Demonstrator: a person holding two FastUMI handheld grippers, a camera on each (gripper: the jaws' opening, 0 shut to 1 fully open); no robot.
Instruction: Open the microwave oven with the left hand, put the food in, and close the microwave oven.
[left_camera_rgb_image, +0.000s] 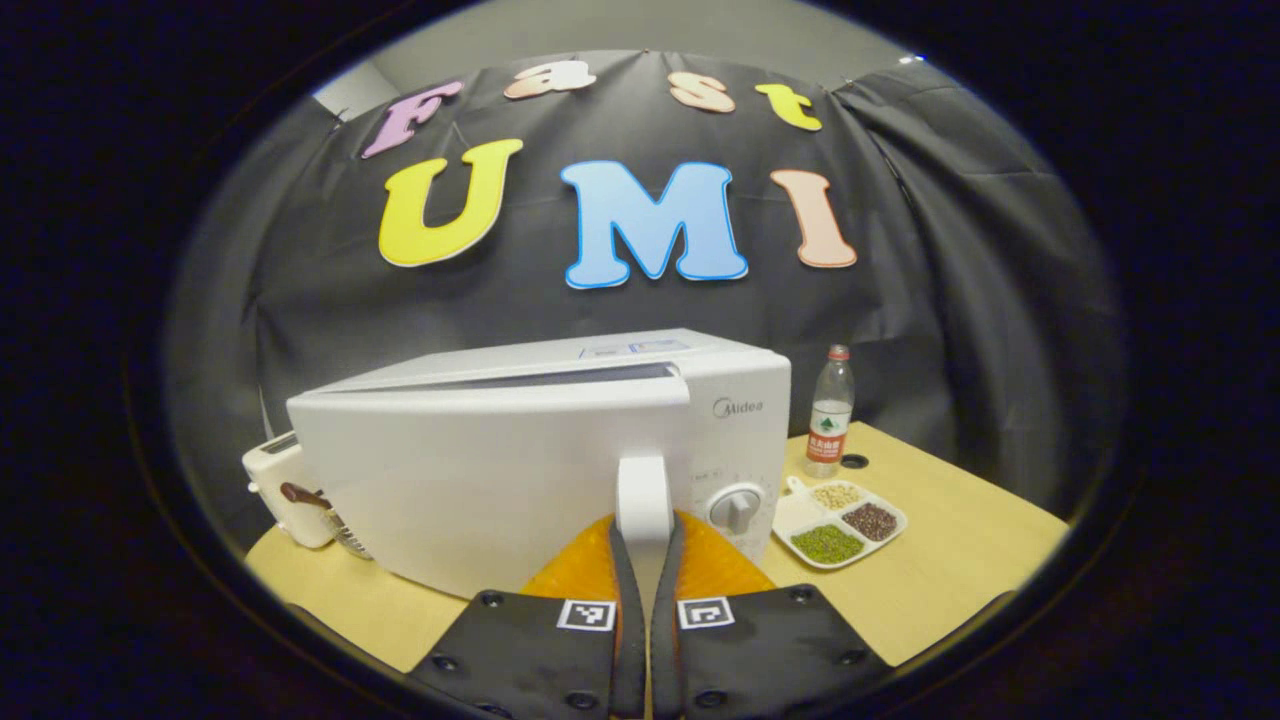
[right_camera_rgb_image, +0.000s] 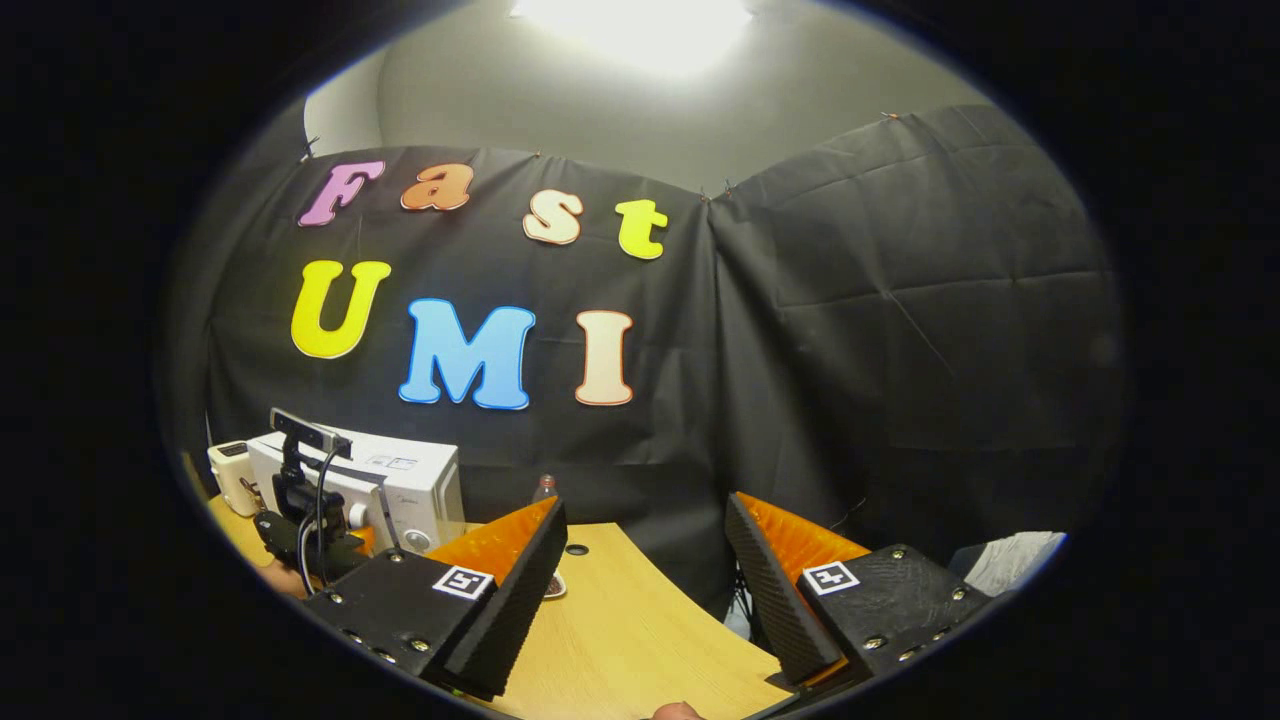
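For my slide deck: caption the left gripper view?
Left gripper clamps the white microwave oven's door handle, door slightly ajar.

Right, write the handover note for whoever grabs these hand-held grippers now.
Left hand-held gripper: shut on the microwave door handle; the door is already swung partly open.
Right hand-held gripper: open, holding nothing, above the table.
Food tray with three fillings sits on the table right of the microwave, in front of the bottle.
Done: door started.
Left: open it fully, put the tray inside, close the door.
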